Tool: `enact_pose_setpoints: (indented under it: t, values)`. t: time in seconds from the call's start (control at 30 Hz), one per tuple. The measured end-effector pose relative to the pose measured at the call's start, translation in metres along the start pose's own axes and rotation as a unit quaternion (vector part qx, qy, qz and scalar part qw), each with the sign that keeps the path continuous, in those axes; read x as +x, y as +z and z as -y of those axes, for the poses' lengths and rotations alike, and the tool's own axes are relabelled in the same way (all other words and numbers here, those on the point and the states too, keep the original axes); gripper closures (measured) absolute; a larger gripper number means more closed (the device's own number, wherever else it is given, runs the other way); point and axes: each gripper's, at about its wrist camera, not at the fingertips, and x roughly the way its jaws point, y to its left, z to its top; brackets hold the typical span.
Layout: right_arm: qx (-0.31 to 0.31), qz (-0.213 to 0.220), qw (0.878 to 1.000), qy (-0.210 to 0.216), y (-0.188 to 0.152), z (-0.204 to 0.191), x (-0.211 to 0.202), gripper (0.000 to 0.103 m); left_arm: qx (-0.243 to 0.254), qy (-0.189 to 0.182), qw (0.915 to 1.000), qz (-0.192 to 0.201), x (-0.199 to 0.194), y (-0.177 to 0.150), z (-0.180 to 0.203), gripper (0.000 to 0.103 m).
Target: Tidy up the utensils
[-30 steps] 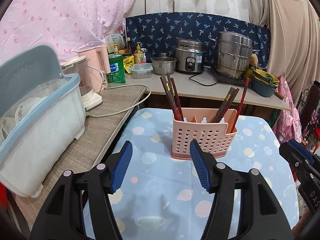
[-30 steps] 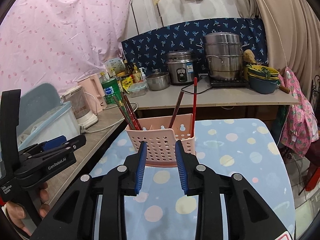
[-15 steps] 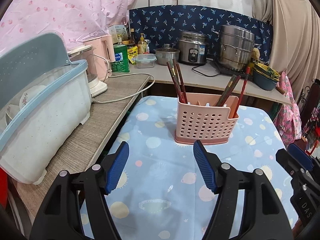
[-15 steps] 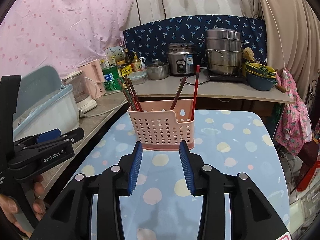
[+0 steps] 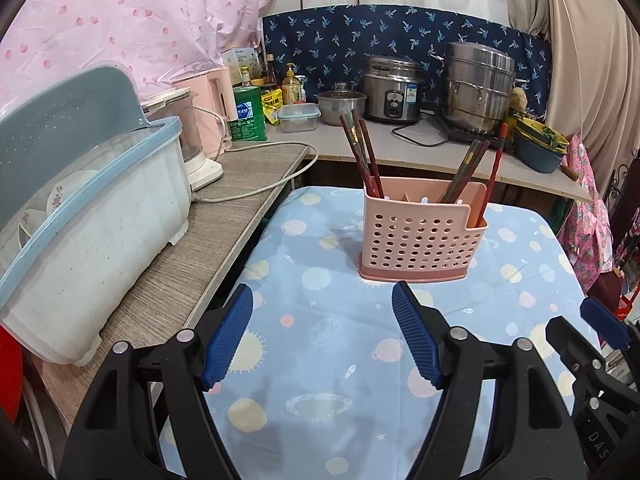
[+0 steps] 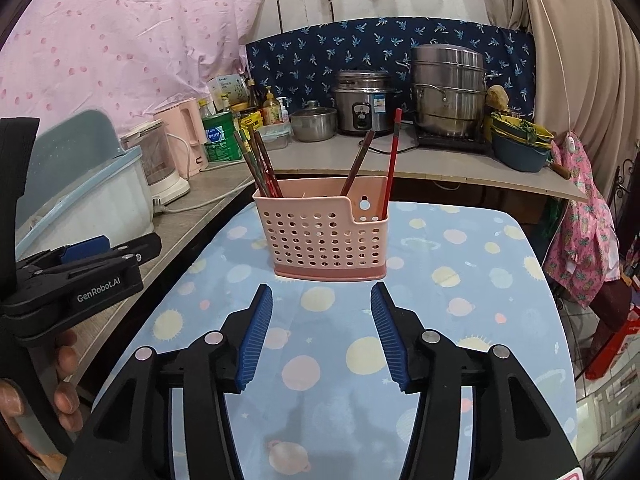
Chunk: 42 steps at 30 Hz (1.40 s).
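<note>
A pink perforated utensil caddy [image 5: 420,236] [image 6: 326,236] stands upright on the blue planet-print tablecloth [image 5: 320,344] [image 6: 460,280]. Several dark red chopsticks [image 5: 362,152] [image 6: 260,164] lean in its left end, a few more [image 5: 466,170] [image 6: 358,166] in the middle, and one red chopstick [image 5: 494,168] [image 6: 392,156] in the right end. My left gripper [image 5: 322,312] hovers short of the caddy with its jaws opening and nothing between them. My right gripper [image 6: 322,300] also sits just short of the caddy, jaws opening, empty.
A white dish bin with a blue rim [image 5: 92,216] and a blender [image 5: 192,140] sit on the wooden side counter at left, with a cable [image 5: 256,188]. Rice cooker [image 5: 392,88], steamer pot [image 5: 478,88] and bowls [image 5: 538,144] line the back counter. A hand [image 6: 66,396] holds the left gripper.
Both grippers have pulled back from the caddy, which now sits farther off. Both sets of jaws have spread wider, the right one markedly.
</note>
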Motion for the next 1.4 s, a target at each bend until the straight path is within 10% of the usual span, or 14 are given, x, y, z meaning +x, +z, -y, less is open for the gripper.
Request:
enact_pose_setpoints:
  t: [0.67, 1.4]
  values:
    - [0.024, -0.031, 0.999, -0.023, -0.01, 0.019, 0.023, 0.02, 0.004, 0.008, 0.9991, -0.041, 0.021, -0.016, 0.015, 0.014]
    - [0.039, -0.061, 0.997, -0.037, -0.014, 0.019, 0.051, 0.019, 0.018, 0.013, 0.9983, -0.054, 0.044, -0.017, 0.028, 0.012]
